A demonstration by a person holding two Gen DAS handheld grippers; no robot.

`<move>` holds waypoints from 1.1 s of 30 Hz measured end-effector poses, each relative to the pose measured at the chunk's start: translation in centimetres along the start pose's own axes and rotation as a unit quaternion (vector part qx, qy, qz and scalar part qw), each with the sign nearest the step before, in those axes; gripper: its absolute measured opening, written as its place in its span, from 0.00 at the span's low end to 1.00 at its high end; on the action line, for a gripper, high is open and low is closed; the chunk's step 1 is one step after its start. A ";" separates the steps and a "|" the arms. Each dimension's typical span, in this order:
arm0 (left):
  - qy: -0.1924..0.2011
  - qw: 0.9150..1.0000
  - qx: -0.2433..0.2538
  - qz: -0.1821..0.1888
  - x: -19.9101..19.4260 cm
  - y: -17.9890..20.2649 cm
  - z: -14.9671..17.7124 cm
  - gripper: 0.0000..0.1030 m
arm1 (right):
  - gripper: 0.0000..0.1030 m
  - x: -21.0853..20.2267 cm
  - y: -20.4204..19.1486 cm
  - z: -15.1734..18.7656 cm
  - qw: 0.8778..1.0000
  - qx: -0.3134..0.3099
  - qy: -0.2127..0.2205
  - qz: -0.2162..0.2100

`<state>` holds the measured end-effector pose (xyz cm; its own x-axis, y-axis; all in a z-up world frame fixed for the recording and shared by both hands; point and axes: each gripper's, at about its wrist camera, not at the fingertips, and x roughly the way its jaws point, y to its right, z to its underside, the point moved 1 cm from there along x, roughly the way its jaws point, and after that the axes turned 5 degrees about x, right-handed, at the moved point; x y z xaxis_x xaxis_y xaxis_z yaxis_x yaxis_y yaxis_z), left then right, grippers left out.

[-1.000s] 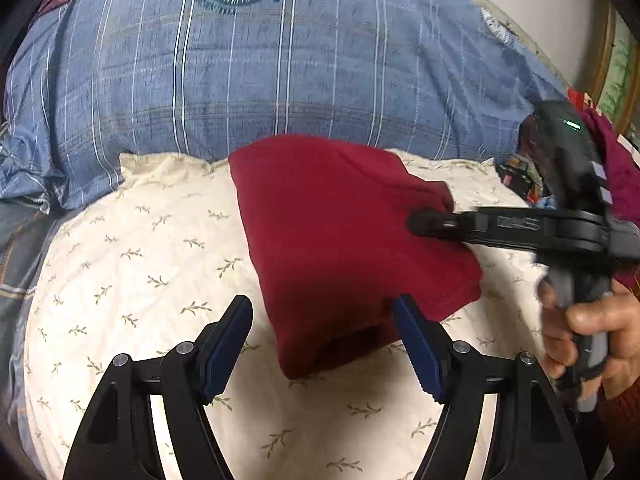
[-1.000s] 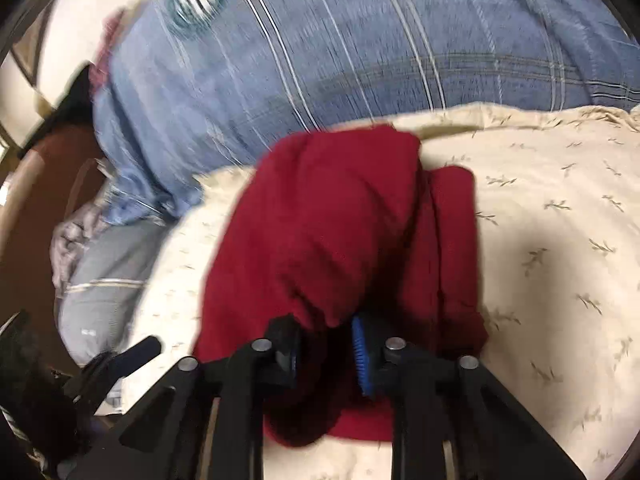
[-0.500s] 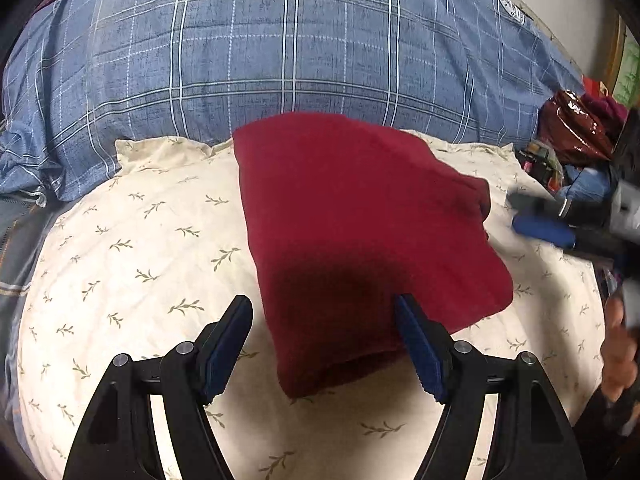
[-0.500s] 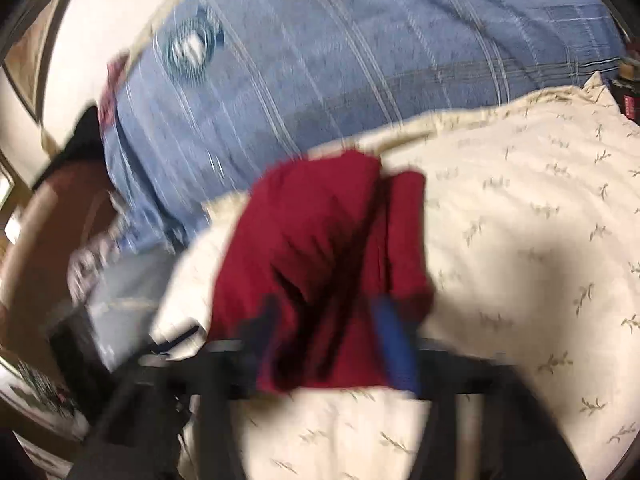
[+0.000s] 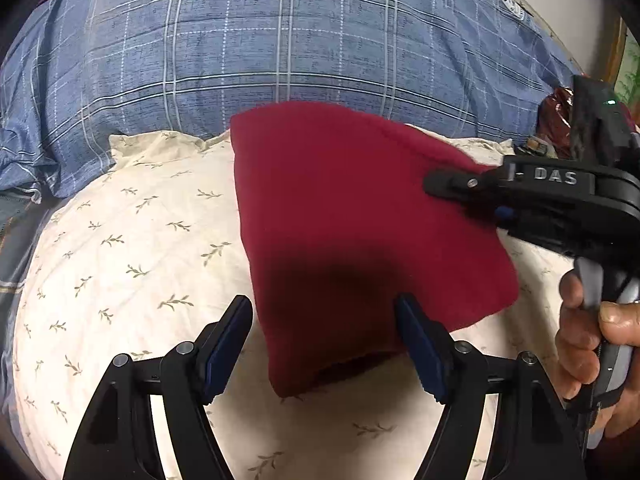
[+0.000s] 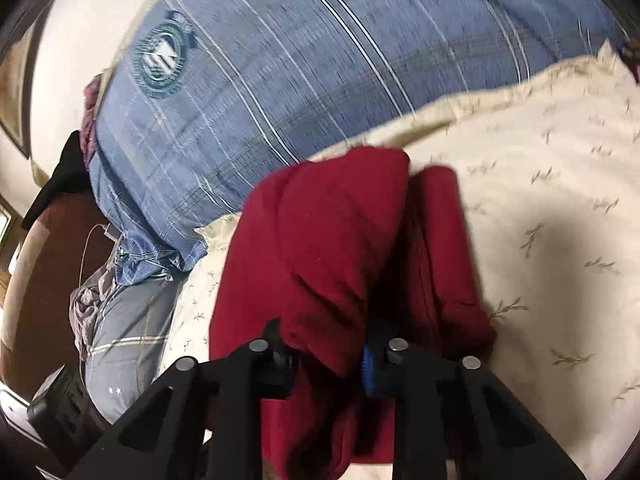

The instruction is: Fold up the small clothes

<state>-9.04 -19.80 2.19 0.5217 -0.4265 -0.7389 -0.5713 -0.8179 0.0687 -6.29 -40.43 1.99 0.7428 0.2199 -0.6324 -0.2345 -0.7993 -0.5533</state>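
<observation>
Stage: mid-fold — dark red knit garment (image 5: 360,216) lies doubled on cream leaf-print pillow (image 5: 132,240) | right claw (image 6: 326,360) closing, bunched edge between pads | left claw (image 5: 324,344) agape, empty, garment just ahead | left: final fold.

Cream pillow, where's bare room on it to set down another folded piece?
Bare room: the cream pillow left of the red cloth, below the blue plaid bedding. Crowded on the cloth's right, where the right claw is closing on it.
</observation>
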 end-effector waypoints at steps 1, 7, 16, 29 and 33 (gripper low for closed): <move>0.001 1.000 0.001 0.004 -0.2 0.0 0.0 0.72 | 0.21 -0.5 -0.1 0.2 1.000 -0.010 0.005 0.006; -0.009 1.000 0.011 0.006 0.0 0.4 0.1 0.72 | 0.22 1.3 2.2 1.0 0.999 -0.010 -0.026 0.046; 0.030 1.000 -0.002 -0.008 -3.4 -1.4 -1.2 0.71 | 0.46 -4.2 1.4 -0.5 0.998 -0.010 0.052 0.038; -0.001 0.999 -0.036 -0.031 1.6 -1.7 -1.1 0.78 | 0.33 4.1 -0.1 -2.0 0.989 -0.092 -0.004 0.119; -0.001 0.999 -0.038 -0.029 1.7 -1.6 -1.3 0.78 | 0.39 1.0 1.0 -1.6 0.996 -0.053 0.008 0.078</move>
<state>-6.43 -19.72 1.68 0.5519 -0.3770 -0.7438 -0.4900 -0.8684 0.0766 -4.76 -41.95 1.66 0.7125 0.0806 -0.6970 -0.2813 -0.8773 -0.3890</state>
